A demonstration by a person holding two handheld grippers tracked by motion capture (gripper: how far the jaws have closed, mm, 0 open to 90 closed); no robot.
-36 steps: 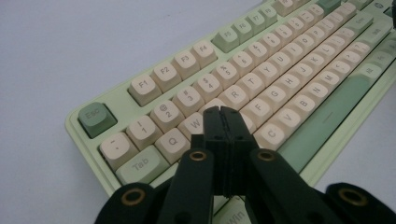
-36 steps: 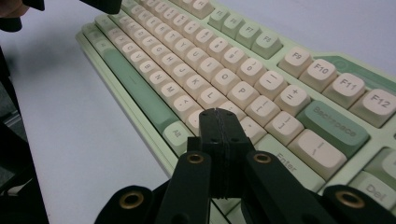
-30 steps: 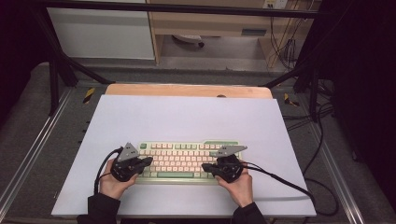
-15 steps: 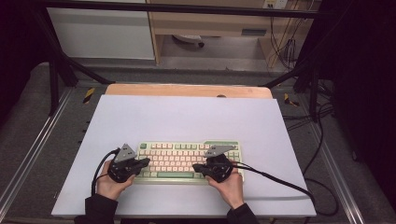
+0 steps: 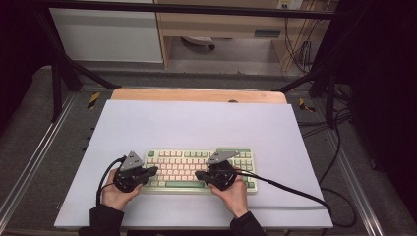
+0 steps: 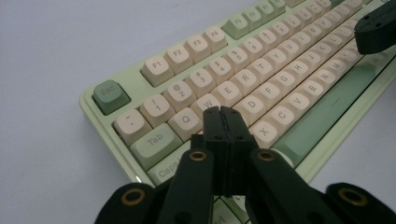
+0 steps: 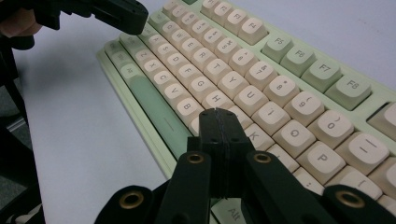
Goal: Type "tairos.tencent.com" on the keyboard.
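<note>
Over the keyboard (image 5: 198, 169) we hold both grippers with their jaws pressed together and nothing between them. Our left gripper (image 6: 221, 112) has its closed tips above the A and S keys, near the keyboard's left end; our right gripper (image 7: 218, 114) has its tips over the keys just below H and J, beside the long green space bar (image 7: 152, 105). Whether either tip touches a key we cannot tell. From above, the left gripper (image 5: 153, 170) and the right gripper (image 5: 199, 175) point toward each other across the near rows, each held by a hand in a dark sleeve, with a black cable (image 5: 285, 187) trailing off to the right.

Around the pale green keyboard with its cream keys lies a white sheet (image 5: 196, 123) covering the table, whose wooden far edge (image 5: 196, 95) shows beyond it. Metal rails (image 5: 29, 157) flank the table left and right over grey floor. Farther off stand a white cabinet (image 5: 105, 34), a wooden desk (image 5: 226, 22) and hanging cables (image 5: 295, 44).
</note>
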